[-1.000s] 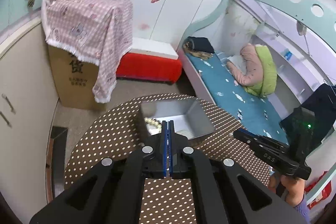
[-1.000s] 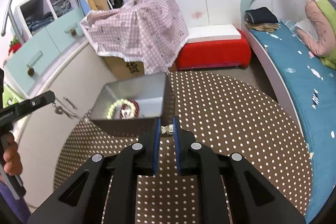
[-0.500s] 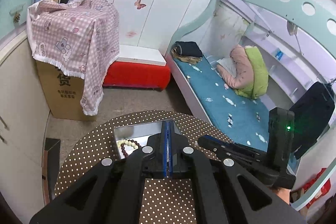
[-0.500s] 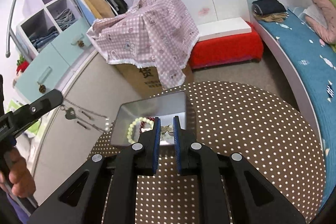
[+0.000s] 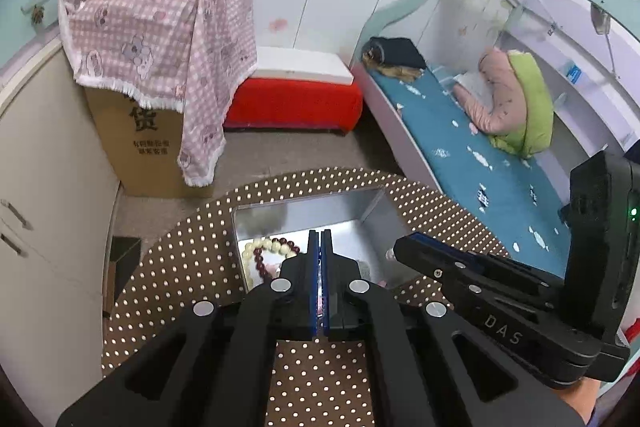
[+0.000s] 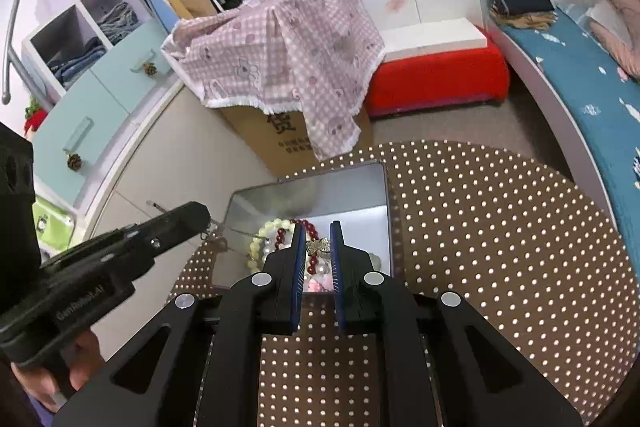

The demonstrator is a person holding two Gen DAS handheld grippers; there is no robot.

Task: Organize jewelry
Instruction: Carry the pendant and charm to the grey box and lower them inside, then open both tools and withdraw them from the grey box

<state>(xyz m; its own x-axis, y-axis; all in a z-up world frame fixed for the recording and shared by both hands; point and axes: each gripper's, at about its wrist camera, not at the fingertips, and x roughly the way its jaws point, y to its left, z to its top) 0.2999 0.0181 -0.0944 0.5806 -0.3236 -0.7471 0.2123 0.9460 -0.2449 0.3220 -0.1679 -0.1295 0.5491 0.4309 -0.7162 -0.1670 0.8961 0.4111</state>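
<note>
**Both grippers over the metal tin**

The right gripper [image 6: 318, 247] pinches a small silver bow-shaped ornament [image 6: 318, 246] between its blue fingers [image 6: 298, 259], held above the open metal tin [image 6: 360, 183] that sits on the brown polka-dot table [image 6: 500, 247]. Inside the tin lie a pale green bead bracelet [image 6: 260, 247] and a dark red bead bracelet [image 6: 310, 227], overlapping each other (some pearly and pink pieces show nearer the camera, partly hidden by the fingers).

The left gripper [image 5: 319, 247] has its fingers pressed nearly together, only a thin slit between them. In the right wrist view it enters at 9 o'clock, and a thin chain [image 6: 240, 233] hangs from its tip, trailing across the tin's near-left rim; its pendant end is too small to make out.

Beyond the table at 12 o'clock stands a cardboard box [image 6: 280, 143] draped in a pink checked cloth [image 6: 280, 47], with a red bench [image 6: 436, 83] just beside it and a blue bed [image 6: 580, 67] at 2 o'clock
</note>
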